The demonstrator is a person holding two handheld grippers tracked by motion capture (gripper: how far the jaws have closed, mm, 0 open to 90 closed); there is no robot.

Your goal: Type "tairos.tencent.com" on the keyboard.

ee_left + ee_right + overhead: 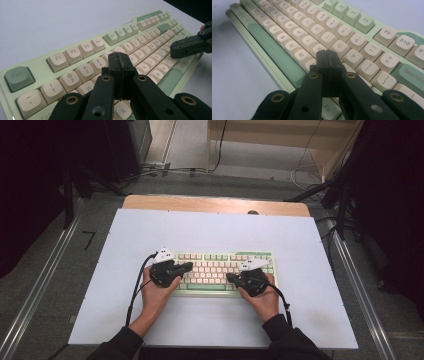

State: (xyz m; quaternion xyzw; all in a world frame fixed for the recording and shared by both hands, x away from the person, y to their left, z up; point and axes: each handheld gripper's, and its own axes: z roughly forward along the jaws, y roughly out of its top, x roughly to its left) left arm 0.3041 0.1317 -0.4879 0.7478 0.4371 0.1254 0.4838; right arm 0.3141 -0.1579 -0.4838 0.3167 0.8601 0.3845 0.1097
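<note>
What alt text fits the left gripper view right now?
The left gripper, its black jaws shut with nothing between them, hovers over the cream-and-green plastic keyboard near the number row. The right gripper reaches in over the keyboard's far end.
</note>
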